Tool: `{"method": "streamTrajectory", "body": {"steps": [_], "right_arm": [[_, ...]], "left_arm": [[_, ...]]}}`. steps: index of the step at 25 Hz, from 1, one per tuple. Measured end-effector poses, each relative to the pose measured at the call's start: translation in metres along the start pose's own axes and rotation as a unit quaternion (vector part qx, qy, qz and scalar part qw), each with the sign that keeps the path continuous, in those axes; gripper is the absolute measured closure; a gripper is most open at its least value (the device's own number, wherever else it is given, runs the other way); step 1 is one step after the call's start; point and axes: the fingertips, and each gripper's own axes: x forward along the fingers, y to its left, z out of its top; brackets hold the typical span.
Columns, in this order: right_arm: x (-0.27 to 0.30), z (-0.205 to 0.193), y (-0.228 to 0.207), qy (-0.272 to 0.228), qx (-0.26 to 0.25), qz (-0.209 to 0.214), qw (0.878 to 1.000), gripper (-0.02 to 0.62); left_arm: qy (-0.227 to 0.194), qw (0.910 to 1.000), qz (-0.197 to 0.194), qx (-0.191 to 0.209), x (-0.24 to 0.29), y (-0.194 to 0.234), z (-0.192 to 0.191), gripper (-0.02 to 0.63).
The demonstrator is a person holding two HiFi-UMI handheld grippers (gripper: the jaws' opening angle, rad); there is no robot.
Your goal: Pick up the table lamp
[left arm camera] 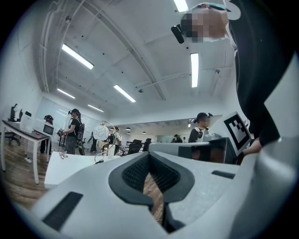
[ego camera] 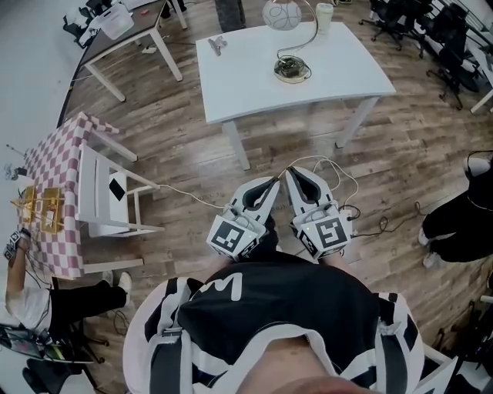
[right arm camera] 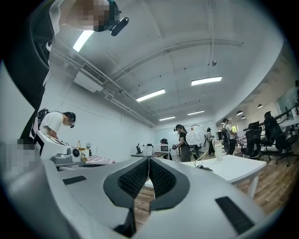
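You're standing well back from the table, holding the left gripper and right gripper side by side, low in front of you. Both are clenched with nothing in them. The lamp is sitting toward the table's far side, with its round shade hanging at the far edge and a cup just beside that. So I'd say you're only approaching at this point.

You should be walking up to the table's near edge first and opening the jaws on the way, not at the last second. I'd be aiming low on the lamp rather than at the shade, which looks fragile and top-heavy. Be keeping the other gripper ready to steady it, and be watching that cup.
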Motion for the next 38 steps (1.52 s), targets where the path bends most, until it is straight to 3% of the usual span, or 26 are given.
{"method": "streamTrajectory", "body": {"steps": [13,25,38], "right_arm": [[0.067,0.002,-0.057,0.007,-0.023,-0.011,1.000,0.577],[0.185,0.002,-0.153,-0.018,-0.027,-0.062,0.998,0.577],[0.284,-0.012,-0.192,-0.010,-0.020,-0.065,0.998,0.577]], "left_arm": [[-0.031,0.9993,-0.018,0.010,0.071,0.061,0.011,0.601],[-0.019,0.9982,-0.056,0.011,0.175,0.178,0.015,0.601],[-0.023,0.9977,-0.061,0.020,0.225,0.272,0.012,0.601]]}}
